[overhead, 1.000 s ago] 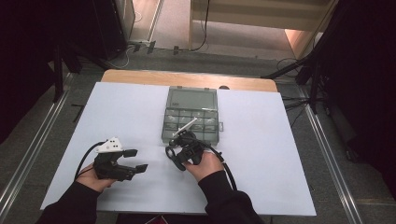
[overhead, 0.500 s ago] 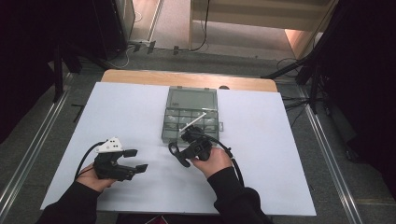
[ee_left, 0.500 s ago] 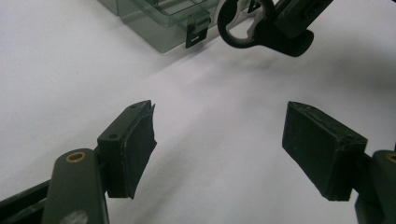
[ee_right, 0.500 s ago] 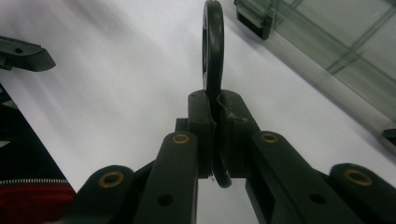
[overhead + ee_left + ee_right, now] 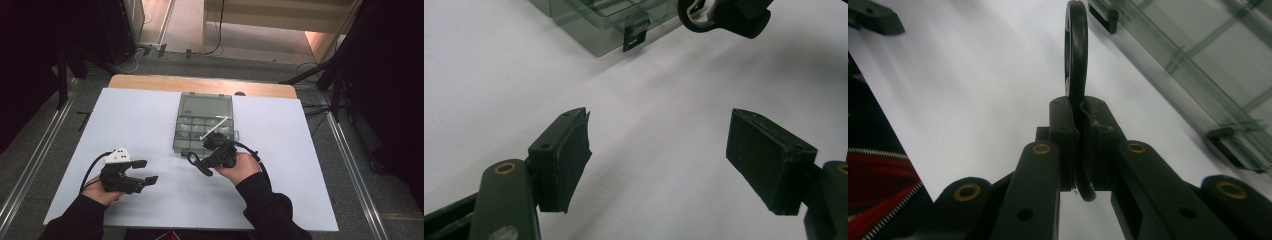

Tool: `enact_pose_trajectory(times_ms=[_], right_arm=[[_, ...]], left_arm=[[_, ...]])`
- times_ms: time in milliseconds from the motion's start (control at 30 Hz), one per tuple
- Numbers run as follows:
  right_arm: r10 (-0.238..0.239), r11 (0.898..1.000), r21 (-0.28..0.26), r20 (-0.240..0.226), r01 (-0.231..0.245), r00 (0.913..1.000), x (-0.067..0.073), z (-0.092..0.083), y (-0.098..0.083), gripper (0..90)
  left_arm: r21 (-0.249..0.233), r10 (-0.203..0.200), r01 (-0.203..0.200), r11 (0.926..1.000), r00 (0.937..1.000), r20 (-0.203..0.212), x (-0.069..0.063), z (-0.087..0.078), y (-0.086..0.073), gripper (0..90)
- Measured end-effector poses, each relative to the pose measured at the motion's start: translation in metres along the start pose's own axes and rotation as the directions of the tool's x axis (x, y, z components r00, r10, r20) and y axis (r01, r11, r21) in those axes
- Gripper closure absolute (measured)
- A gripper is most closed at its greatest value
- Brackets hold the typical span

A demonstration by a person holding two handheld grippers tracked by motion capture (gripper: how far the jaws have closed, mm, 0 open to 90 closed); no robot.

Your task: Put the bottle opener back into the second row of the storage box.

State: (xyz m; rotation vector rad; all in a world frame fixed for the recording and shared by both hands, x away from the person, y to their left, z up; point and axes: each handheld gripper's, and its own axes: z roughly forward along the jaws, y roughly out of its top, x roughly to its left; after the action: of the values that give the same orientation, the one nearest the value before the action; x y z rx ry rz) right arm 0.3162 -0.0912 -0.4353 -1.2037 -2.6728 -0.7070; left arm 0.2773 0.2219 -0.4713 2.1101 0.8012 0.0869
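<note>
while clamping the black ring (image 5: pixel 196 164), right gripper (image 5: pixel 204 161) drifted rightward, nearer case (image 5: pixel 205 106)

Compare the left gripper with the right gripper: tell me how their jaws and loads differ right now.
The left gripper stands with its jaws wide apart and nothing between them; the right gripper is clamped shut on a black ring. The left gripper sits over bare white table, away from the clear organizer box; the right gripper is beside that box. Both are black, hand-held two-jaw tools.
</note>
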Motion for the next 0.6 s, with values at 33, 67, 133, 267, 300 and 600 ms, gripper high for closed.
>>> enact_pose_trajectory(times_ms=[33, 67, 133, 267, 300, 600], right_arm=[[-0.006, 1.000, 0.006, 0.000, 0.006, 1.0000, -0.002, -0.002, 0.000, 85.8], [-0.015, 1.000, 0.005, -0.001, 0.015, 0.9999, -0.004, -0.003, -0.001, 85.8], [-0.031, 0.999, 0.003, -0.008, 0.031, 0.9995, -0.007, -0.008, -0.001, 85.8], [-0.049, 0.999, -0.004, -0.019, 0.049, 0.9986, -0.012, -0.017, 0.000, 85.7], [-0.052, 0.999, -0.003, -0.022, 0.052, 0.9984, -0.014, -0.019, 0.001, 85.8], [-0.086, 0.996, 0.012, -0.028, 0.087, 0.9959, -0.024, -0.028, 0.007, 85.8]], left_arm=[[0.003, 0.001, -0.001, 1.0000, 1.0000, -0.002, 0.000, 0.000, 0.000, 25.3], [0.004, 0.001, -0.001, 1.0000, 1.0000, 0.000, 0.000, 0.000, 0.000, 25.2], [0.004, 0.001, -0.001, 1.0000, 1.0000, 0.000, 0.000, 0.000, 0.000, 25.3], [0.004, 0.002, -0.002, 1.0000, 1.0000, 0.000, 0.000, 0.000, 0.000, 25.3], [0.003, 0.000, 0.000, 1.0000, 1.0000, -0.001, 0.000, 0.000, 0.000, 25.3], [0.002, 0.001, -0.001, 1.0000, 1.0000, 0.000, 0.001, 0.000, 0.000, 25.2]])
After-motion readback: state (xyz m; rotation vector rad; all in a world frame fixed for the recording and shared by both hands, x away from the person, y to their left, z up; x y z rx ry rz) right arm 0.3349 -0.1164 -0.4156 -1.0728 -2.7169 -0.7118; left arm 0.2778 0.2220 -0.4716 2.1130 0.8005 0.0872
